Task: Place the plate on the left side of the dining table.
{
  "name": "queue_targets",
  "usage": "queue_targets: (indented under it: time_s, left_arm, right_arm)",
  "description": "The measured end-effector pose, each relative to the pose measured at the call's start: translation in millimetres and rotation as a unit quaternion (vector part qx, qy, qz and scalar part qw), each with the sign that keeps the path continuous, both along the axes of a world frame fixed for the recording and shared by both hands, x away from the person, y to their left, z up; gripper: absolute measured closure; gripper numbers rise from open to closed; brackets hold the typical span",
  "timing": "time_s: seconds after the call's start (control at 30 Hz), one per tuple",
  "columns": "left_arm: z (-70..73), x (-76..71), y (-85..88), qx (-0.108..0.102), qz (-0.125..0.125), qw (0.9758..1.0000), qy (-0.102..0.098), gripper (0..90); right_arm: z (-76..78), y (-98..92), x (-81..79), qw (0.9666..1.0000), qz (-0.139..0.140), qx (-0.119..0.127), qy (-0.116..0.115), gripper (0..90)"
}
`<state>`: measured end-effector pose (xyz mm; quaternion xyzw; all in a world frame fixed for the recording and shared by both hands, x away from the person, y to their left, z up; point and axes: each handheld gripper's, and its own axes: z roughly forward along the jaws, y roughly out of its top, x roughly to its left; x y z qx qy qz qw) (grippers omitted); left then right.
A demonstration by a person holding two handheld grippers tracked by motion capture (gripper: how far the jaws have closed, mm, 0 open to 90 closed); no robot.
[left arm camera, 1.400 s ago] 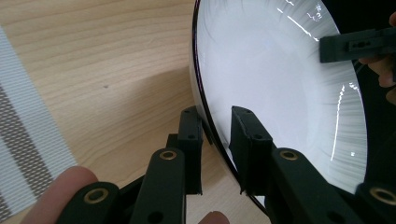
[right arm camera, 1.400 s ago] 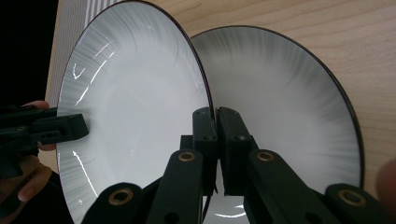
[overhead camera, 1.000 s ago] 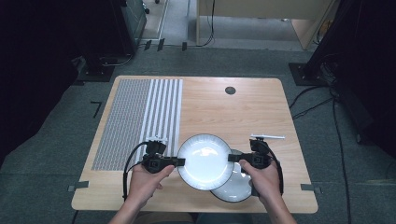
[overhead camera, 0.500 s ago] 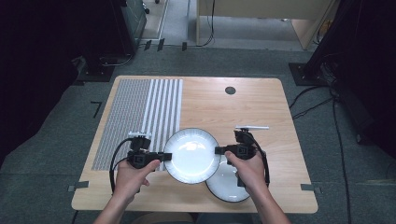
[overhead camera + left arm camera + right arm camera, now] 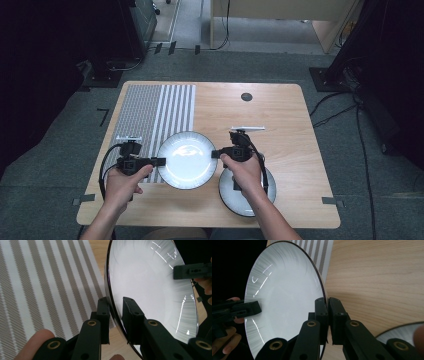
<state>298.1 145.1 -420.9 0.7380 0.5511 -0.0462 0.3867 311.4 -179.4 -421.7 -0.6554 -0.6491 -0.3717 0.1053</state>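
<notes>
Plate-carrying is the step in hand: a white plate with a thin dark rim [image 5: 187, 160] hangs between the two grippers above the near half of the wooden table [image 5: 280, 107], partly over the striped placemat [image 5: 150, 107]. The left gripper [image 5: 159, 161] is clamped on the plate's left edge; in the left gripper view its black jaws pinch the rim, one above and one below. The right gripper [image 5: 216, 154] is clamped on the opposite edge in the same way, and the right gripper view shows its jaws tight on the rim. A second white plate [image 5: 246, 192] lies on the table under the person's right hand [image 5: 245, 172], apart from the carried one.

To do this well, I judge that both hands must travel together at one pace, so that the gap between them stays constant. If they drift apart, the rim will probably slip out of one pinch; if they crowd together, the plate may buckle upward or twist. Keeping the plate level matters too, since glazed ceramic is likely slick against hard jaws. Lowering should be flat and gentle onto the placemat, both grips letting go only once the plate rests fully.
</notes>
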Motion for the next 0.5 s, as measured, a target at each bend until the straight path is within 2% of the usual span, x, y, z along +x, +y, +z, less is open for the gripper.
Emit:
queue_targets:
  time_s: [0.23, 0.5]
  left_arm:
    - [1.4, 7.1, 19.7, 0.000, 0.016, 0.9999, 0.002, 77.5]
    - [7.2, 18.2, 40.2, 0.016, 0.033, 0.9993, -0.004, 77.6]
  right_arm:
    - [-1.1, 21.8, 11.2, 1.0000, 0.007, -0.001, 0.003, 87.1]
    - [-2.3, 46.4, 26.6, 0.9999, 0.010, 0.007, 0.005, 87.2]
